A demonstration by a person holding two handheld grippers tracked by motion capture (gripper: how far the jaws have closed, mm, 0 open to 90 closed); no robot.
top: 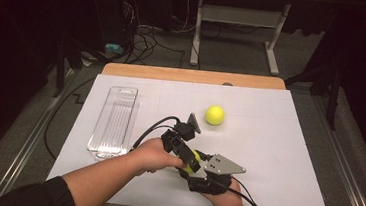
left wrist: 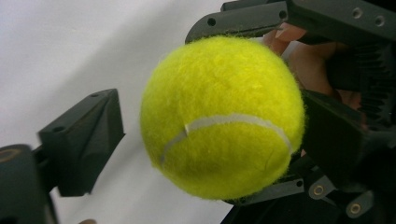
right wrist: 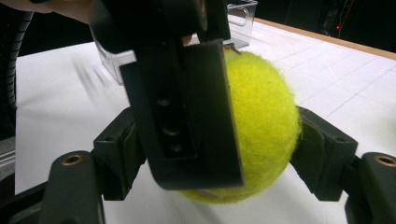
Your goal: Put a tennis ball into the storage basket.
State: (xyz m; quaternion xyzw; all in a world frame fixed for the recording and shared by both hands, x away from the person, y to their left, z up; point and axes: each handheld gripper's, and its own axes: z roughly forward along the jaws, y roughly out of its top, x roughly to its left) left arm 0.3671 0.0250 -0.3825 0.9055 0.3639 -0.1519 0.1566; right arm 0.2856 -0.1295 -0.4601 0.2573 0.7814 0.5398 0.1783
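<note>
1. Two grippers are held close together near the front edge of the white tabletop (top: pixel 276 156).
2. A yellow tennis ball (top: pixel 193 160) is seen between them, just above the tabletop.
3. The right gripper (right wrist: pixel 219 154) is closed on this ball. Its right jaw is pressed against the ball's side, and its left jaw sits behind the other gripper's jaw.
4. The left gripper (left wrist: pixel 205 121) is open wide. One jaw is well apart from the ball, and the other jaw is at the ball's far side.
5. A second yellow ball (top: pixel 214 115) is seen lying farther back on the tabletop.
6. A clear plastic tray (top: pixel 114 122) is seen lying at the left side.
</note>
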